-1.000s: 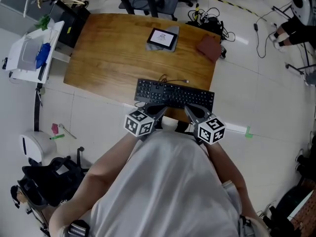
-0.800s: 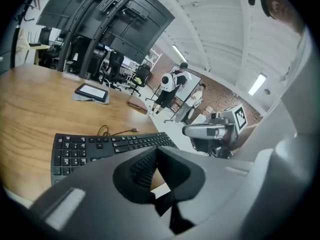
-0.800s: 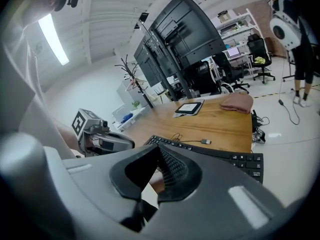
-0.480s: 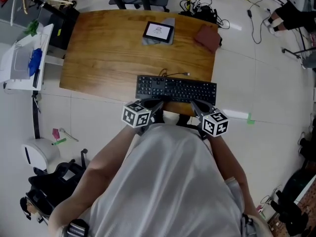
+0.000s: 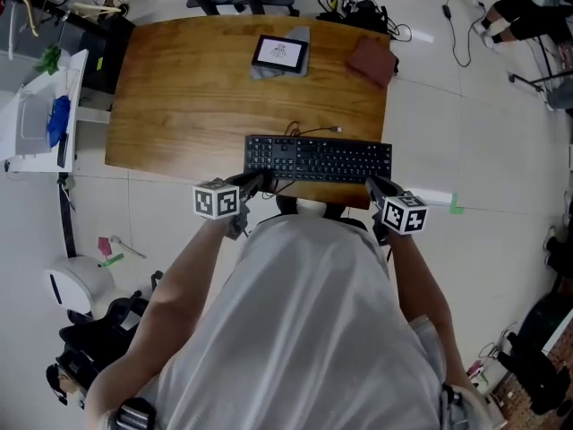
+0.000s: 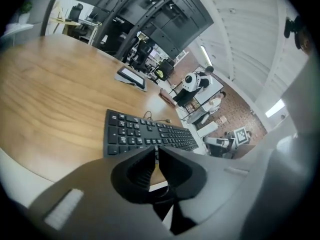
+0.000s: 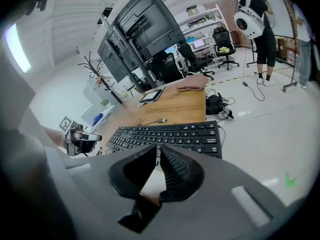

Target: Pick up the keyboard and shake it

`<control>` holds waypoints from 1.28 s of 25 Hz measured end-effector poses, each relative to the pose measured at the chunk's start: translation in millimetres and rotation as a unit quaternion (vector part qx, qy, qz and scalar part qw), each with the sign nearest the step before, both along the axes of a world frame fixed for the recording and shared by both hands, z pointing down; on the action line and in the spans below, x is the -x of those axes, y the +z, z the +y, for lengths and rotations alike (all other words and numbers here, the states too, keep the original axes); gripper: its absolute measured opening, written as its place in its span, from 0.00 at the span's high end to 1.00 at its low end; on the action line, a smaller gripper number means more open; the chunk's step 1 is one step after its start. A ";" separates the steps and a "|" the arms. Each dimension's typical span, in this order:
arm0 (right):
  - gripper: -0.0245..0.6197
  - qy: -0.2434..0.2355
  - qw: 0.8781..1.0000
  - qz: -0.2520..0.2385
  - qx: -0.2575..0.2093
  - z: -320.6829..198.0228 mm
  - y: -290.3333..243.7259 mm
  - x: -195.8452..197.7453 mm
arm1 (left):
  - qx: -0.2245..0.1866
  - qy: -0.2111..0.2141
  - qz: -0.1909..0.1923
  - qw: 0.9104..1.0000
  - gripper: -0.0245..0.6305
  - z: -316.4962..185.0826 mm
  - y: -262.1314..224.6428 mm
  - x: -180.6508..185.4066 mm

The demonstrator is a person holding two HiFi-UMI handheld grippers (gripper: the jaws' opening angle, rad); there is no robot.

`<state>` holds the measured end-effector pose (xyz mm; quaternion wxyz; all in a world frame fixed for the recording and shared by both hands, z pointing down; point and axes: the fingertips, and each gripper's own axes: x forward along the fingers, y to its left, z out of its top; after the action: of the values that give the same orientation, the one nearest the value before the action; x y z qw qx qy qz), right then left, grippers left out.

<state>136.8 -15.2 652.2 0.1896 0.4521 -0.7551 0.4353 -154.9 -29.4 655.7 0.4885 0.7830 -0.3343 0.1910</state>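
Observation:
A black keyboard (image 5: 318,159) lies flat along the near edge of the wooden table (image 5: 179,106), its cable curling behind it. My left gripper (image 5: 258,184) is at the keyboard's near-left corner, just off the front edge. In the left gripper view the keyboard (image 6: 145,134) lies beyond the left gripper (image 6: 156,151); its jaws are opening, a thin slit shows and nothing is between them. My right gripper (image 5: 374,186) sits by the near-right corner. In the right gripper view the right gripper (image 7: 156,150) also stands short of the keyboard (image 7: 170,134), its jaws opening on nothing.
A tablet (image 5: 279,53) on a grey cloth and a reddish-brown pouch (image 5: 372,61) lie at the table's far side. A white cart (image 5: 45,115) stands left of the table. Cables (image 5: 358,7) trail over the floor behind. A person in black (image 7: 255,19) stands far off.
Both grippers have slid outward from the middle of the keyboard's front edge to its two near corners. The keyboard still rests on the table.

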 end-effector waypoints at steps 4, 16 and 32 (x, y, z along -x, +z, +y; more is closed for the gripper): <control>0.88 0.020 1.000 0.020 0.013 -6.9 8.9 -27.9 | -0.015 0.007 -0.056 0.998 0.86 -8.8 4.5 26.6; 0.70 0.036 0.997 0.052 0.049 -29.5 30.7 -71.4 | 0.035 -0.001 -0.108 0.994 0.66 -38.2 33.5 57.5; 0.51 0.015 0.990 0.017 0.142 -29.3 55.9 -66.3 | 0.117 0.004 -0.091 0.989 0.51 -38.3 57.2 43.9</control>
<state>203.1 -44.5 708.0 0.2578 0.4389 -0.6759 0.5330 -198.8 -67.6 713.0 0.5436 0.7011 -0.3496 0.3012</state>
